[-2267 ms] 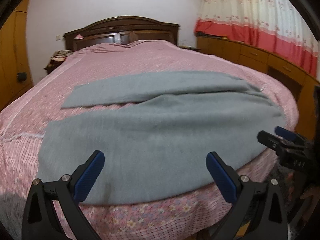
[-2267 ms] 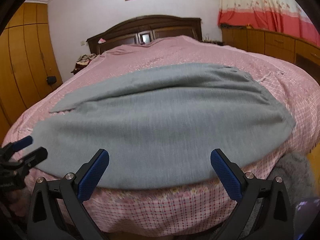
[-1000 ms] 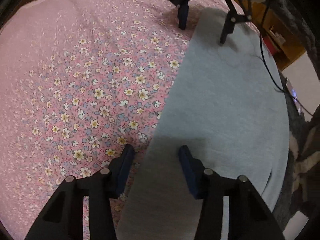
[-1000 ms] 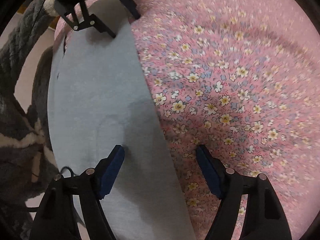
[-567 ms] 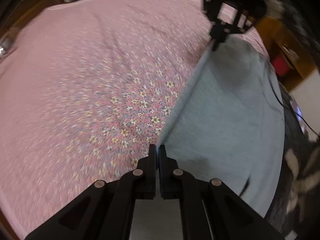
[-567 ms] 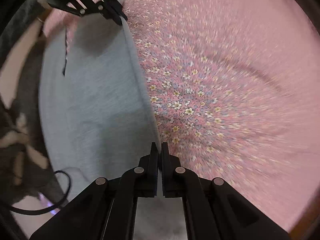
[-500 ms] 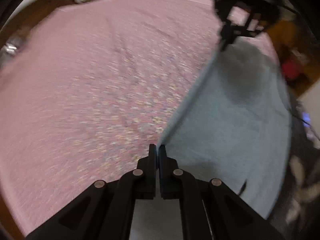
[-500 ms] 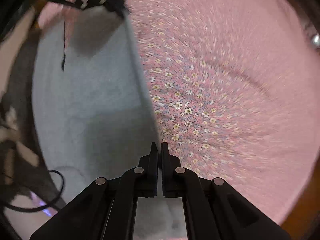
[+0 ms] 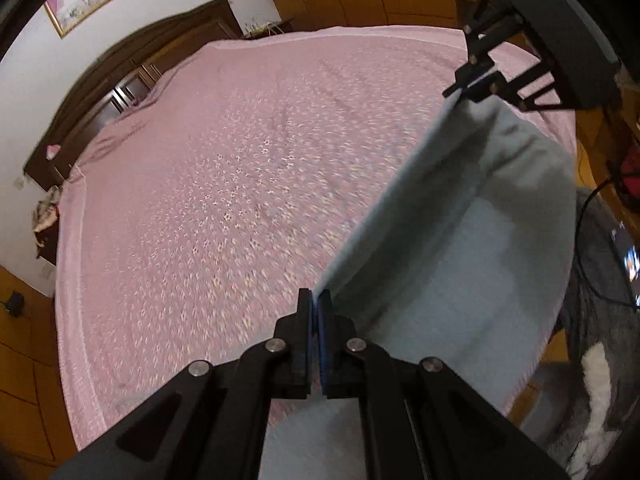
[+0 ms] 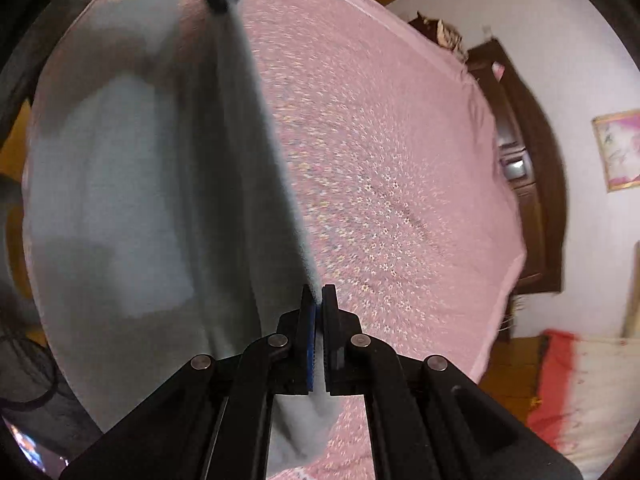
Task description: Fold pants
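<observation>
left claw (image 9: pixel 314 300) and right claw (image 10: pixel 319 296) each pinch the grey pants (image 9: pixel 472 248) edge above the pink bed (image 9: pixel 224 184)

Matt grey fleecy pants (image 9: pixel 472 248) — pink flowered cotton bedspread (image 9: pixel 224 184).

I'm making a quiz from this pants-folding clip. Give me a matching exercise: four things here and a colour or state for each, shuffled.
Things:
1. left gripper
2. grey pants
3. bedspread
4. headboard

States:
A. dark brown wood
B. pink with small flowers
C. shut on the fabric edge
D. one edge lifted, stretched between both grippers

Pairs: 1-C, 2-D, 3-B, 4-A
</observation>
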{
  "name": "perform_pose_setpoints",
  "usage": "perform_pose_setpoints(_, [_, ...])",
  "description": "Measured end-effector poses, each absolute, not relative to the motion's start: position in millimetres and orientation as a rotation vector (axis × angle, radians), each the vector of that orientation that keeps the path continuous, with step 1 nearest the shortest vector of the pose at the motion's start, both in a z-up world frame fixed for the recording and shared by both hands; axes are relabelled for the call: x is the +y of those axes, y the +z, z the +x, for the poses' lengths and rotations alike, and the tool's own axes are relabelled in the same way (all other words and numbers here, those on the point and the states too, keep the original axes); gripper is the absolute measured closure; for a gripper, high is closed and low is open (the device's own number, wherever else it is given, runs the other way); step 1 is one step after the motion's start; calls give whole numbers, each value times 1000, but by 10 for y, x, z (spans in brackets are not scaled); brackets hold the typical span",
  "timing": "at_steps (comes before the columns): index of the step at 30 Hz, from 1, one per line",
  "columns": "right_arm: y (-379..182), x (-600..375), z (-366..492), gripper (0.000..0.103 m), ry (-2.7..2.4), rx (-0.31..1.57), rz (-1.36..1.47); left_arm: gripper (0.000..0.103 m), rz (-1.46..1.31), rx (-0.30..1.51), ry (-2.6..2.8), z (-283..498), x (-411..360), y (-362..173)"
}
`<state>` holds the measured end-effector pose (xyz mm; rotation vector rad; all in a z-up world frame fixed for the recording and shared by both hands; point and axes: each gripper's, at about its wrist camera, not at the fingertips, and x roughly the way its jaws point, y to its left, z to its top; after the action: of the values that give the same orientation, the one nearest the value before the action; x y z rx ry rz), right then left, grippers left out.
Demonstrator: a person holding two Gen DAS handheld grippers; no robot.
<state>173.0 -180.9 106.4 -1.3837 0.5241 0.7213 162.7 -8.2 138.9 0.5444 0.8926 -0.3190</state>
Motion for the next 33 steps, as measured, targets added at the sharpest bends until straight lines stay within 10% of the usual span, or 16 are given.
perform_pose_setpoints(33, [-802, -2186, -225, 100, 525, 82, -1727, 101, 901, 812, -279, -172, -731, 12])
